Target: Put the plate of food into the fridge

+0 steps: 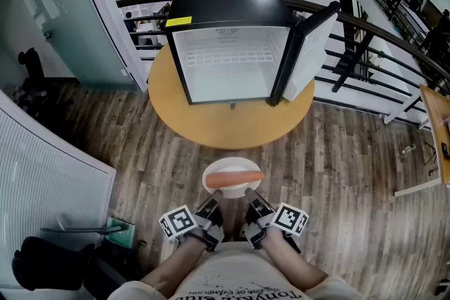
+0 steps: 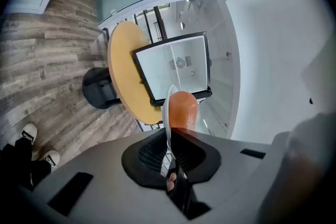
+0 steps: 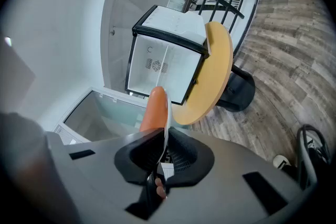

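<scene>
A white plate (image 1: 226, 168) carrying an orange sausage (image 1: 235, 179) is held in the air in front of me, above the wooden floor. My left gripper (image 1: 213, 206) is shut on the plate's near left rim and my right gripper (image 1: 252, 204) is shut on its near right rim. In the left gripper view the plate rim (image 2: 169, 113) and sausage (image 2: 181, 110) stick out past the jaws; the right gripper view shows the plate rim (image 3: 166, 115) and sausage (image 3: 154, 112) the same way. The small black fridge (image 1: 229, 46) stands on the round table ahead, its door (image 1: 312, 46) swung open to the right, its white inside bare.
The round wooden table (image 1: 218, 119) lies between me and the fridge, on a dark base (image 3: 237, 91). A dark railing (image 1: 373, 35) runs behind it, with a drop beyond. A white ribbed panel (image 1: 42, 172) and a black bag (image 1: 42, 263) are at my left.
</scene>
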Demonstrator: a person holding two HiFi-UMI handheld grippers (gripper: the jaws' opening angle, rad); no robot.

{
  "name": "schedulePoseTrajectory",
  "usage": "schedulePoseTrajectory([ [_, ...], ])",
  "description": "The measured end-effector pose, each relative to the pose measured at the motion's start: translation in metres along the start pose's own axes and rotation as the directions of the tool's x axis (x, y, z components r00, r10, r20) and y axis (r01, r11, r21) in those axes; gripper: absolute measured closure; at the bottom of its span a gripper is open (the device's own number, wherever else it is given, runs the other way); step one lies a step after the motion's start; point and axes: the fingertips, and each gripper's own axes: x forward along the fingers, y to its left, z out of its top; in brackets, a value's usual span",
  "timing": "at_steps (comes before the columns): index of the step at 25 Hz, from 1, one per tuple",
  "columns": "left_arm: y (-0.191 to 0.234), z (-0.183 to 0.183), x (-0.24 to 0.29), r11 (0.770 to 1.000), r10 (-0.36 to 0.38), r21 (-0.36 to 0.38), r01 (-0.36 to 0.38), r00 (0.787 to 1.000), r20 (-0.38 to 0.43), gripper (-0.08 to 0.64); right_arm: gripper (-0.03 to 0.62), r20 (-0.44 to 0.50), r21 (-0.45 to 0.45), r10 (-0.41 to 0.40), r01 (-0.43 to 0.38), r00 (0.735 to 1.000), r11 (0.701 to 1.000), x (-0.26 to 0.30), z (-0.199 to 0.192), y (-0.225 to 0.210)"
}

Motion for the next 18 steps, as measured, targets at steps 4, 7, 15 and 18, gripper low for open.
schedulePoseTrajectory([
  [4,0.0003,0.002,0.0007,1.0,0.003,0.013,-0.003,1.0,-0.003,0.522,0.554,-0.001,0.006,-0.008,0.008,1.0,1.0,0.0006,0.0004,-0.0001],
  [7,-0.0004,0.0034,0.0,0.999,-0.002,0.033,0.002,1.0,-0.006,0.521,0.554,-0.004,0.014,-0.017,0.017,1.0,1.0,0.0001,-0.0013,0.0001],
  [15,0.0001,0.0037,-0.0026,1.0,0.004,0.017,-0.004,1.0,-0.004,0.522,0.554,-0.005,0.017,-0.013,0.013,1.0,1.0,0.0013,-0.0033,0.0011],
  [18,0.0015,0.0038,-0.0037,1.0,0.013,0.019,-0.013,1.0,-0.006,0.522,0.554,0.001,0.014,-0.009,0.009,1.0,1.0,0.001,-0.0031,0.002],
])
